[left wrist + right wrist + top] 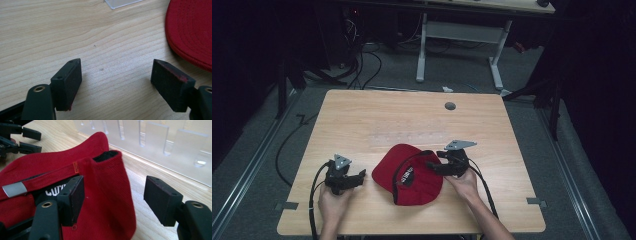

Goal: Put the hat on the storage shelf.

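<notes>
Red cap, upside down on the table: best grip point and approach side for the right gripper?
Probably the raised rear edge of the red cap, coming from the person's right. In the right gripper view that fabric wall stands upright between the open jaws of the right gripper, thin enough to pinch. The brim lies flat on the table, so it is harder to pinch.

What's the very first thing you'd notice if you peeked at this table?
The bright red cap jumps out, lying upside down near the front middle of the pale wooden table. The right gripper has its open jaws around the cap's edge, one jaw inside and one outside. The left gripper waits open just left of the cap, over bare wood.
</notes>
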`<state>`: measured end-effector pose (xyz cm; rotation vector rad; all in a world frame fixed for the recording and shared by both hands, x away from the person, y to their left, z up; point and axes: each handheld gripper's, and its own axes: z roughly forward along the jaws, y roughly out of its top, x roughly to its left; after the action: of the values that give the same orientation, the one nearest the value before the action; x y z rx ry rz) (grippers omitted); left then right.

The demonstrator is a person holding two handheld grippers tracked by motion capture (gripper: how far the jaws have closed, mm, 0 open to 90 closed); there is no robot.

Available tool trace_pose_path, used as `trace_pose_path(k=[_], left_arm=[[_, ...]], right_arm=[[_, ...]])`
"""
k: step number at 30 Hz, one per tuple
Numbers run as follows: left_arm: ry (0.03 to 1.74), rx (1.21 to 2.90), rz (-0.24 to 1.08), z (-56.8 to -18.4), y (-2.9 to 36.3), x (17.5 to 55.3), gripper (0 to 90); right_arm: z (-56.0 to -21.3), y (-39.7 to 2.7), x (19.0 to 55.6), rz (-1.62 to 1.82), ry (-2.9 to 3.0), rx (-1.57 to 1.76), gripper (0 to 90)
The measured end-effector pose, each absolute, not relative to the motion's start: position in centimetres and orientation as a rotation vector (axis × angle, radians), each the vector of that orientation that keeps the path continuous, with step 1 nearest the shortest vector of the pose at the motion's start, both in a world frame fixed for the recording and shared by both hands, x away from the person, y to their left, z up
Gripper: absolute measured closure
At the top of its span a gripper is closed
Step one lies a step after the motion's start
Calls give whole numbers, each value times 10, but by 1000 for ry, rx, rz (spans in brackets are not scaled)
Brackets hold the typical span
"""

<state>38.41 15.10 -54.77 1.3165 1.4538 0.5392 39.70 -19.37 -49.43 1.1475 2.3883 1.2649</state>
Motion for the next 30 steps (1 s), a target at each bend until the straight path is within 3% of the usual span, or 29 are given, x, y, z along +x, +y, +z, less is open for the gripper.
trace_pose_path(k=[30], left_arm=[[1454,1315,537,-548,151,384,249]], right_arm=[[-518,-168,420,1245,2467,1138,415]])
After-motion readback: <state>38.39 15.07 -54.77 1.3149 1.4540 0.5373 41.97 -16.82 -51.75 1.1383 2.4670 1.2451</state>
